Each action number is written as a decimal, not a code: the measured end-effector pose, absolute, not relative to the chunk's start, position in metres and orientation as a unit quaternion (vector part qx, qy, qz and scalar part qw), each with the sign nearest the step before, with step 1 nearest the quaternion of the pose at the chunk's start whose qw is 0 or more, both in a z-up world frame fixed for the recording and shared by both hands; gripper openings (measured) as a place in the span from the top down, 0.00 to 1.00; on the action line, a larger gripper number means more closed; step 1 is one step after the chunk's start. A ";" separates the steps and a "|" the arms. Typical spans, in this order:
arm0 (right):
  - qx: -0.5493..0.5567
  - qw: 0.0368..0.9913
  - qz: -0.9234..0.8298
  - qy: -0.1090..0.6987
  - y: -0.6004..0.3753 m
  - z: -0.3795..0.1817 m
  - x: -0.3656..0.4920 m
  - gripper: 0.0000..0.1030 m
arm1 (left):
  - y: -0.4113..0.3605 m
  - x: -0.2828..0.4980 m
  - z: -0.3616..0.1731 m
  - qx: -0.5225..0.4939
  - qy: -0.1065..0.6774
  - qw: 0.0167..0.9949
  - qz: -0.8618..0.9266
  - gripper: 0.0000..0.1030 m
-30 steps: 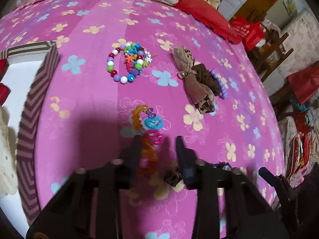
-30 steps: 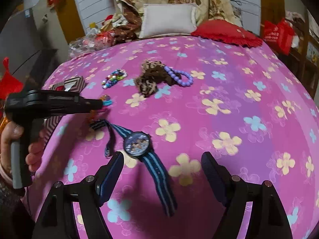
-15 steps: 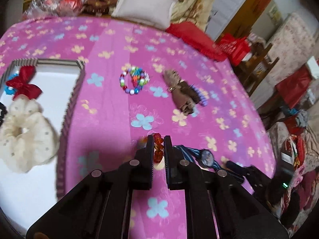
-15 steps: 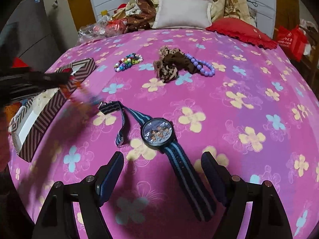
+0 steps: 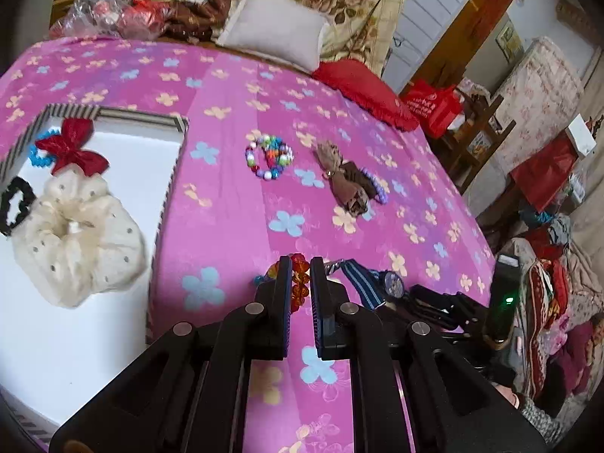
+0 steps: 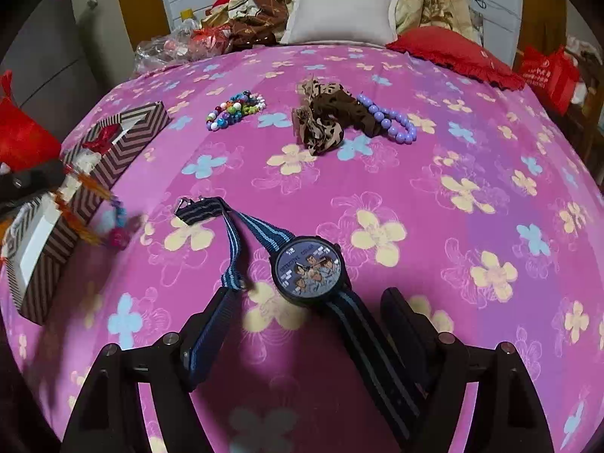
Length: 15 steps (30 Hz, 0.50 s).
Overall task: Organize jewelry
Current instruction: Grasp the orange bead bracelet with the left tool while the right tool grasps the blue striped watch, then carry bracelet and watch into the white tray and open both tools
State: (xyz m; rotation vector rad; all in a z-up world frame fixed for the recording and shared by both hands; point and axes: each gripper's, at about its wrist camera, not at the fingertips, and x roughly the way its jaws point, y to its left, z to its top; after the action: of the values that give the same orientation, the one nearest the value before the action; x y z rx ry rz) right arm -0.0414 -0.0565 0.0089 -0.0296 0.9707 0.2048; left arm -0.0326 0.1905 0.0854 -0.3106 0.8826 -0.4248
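Observation:
My left gripper (image 5: 301,264) is shut on an orange and pink chain bracelet (image 5: 300,283) and holds it above the pink bedspread, right of the striped box (image 5: 168,188). The box holds a cream scrunchie (image 5: 75,234), a red bow (image 5: 71,147) and a black hair tie (image 5: 15,204). In the right wrist view the bracelet (image 6: 94,226) hangs blurred beside the box (image 6: 113,158). My right gripper (image 6: 305,309) is open, its fingers either side of a blue-strapped watch (image 6: 307,270).
A multicoloured bead bracelet (image 6: 234,109), a brown scrunchie (image 6: 324,117) and a purple bead bracelet (image 6: 392,120) lie further back on the bed. Pillows (image 6: 339,13) and a red cushion (image 6: 453,56) sit at the far edge.
My left gripper shut on the chain bracelet, lifted it off the bedspread and moved it left toward the box. My right gripper moved closer to the watch and stayed open.

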 end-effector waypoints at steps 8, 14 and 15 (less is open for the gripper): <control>0.011 0.882 0.102 0.461 -0.055 0.013 -0.026 0.50 | 0.201 -0.044 0.100 -0.144 0.398 0.881 -0.212 0.92; 0.019 0.883 0.087 0.462 -0.053 0.026 -0.029 0.63 | 0.218 -0.049 0.111 -0.158 0.385 0.885 -0.209 0.92; 0.018 0.883 0.085 0.462 -0.053 0.028 -0.030 0.63 | 0.221 -0.050 0.113 -0.159 0.382 0.886 -0.208 0.92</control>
State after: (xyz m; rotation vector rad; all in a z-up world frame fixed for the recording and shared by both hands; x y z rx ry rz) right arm -0.0304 -0.0526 0.0282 0.0368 0.9622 0.1779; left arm -0.0501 0.2212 0.1126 -0.3314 0.7937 -0.4321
